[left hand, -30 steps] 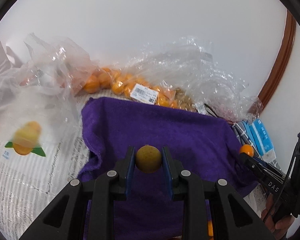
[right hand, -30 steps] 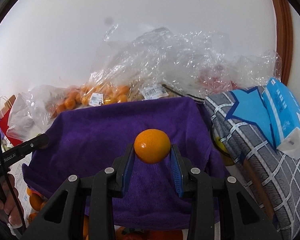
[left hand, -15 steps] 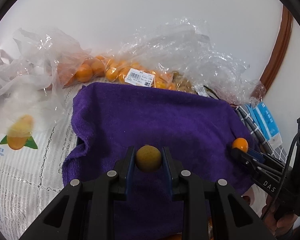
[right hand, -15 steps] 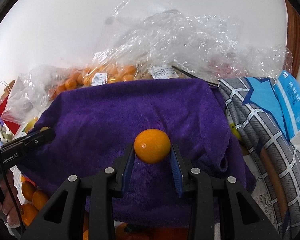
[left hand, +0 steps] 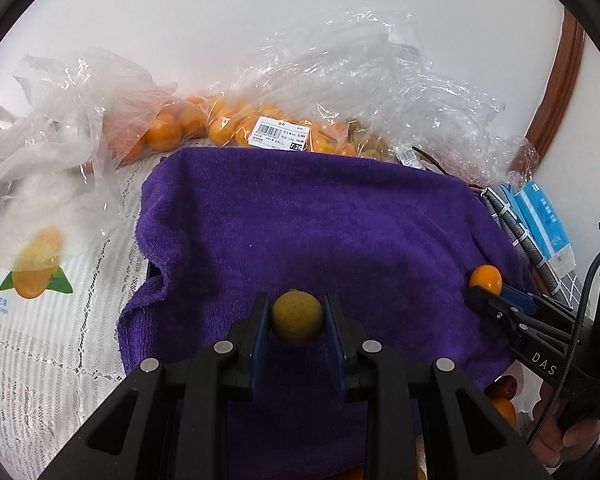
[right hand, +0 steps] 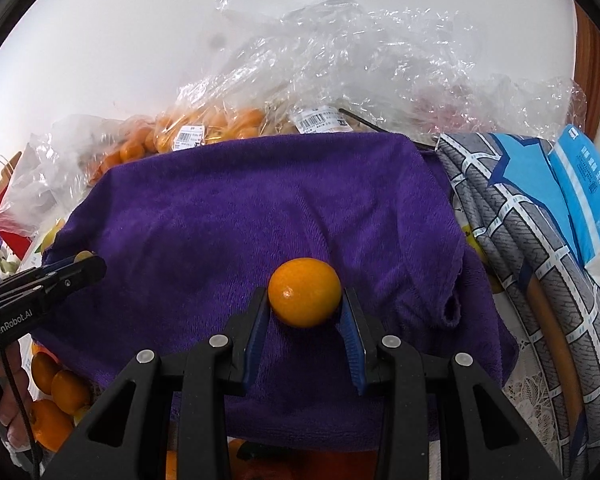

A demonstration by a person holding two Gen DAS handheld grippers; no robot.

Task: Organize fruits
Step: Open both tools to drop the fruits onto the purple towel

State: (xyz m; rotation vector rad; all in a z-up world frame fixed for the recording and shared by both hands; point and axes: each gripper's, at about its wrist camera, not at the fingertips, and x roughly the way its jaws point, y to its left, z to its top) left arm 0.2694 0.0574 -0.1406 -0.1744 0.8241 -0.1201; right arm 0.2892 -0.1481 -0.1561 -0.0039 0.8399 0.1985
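Fruits are in both grippers: the left gripper [left hand: 297, 317] clamps a small dull-yellow round fruit [left hand: 297, 316], the right gripper [right hand: 305, 300] a glossy orange kumquat-like fruit [right hand: 305, 298]. Over the last second both have dropped closer to the purple terry towel [left hand: 320, 216], so placing looks imminent.

Ahead of our fingers we see a purple towel [left hand: 320, 220] spread wide. Left of it lies a white lace cloth [left hand: 40, 360]; to the right, a grey patterned cushion [right hand: 540, 248] and a blue tissue pack [right hand: 588, 192].
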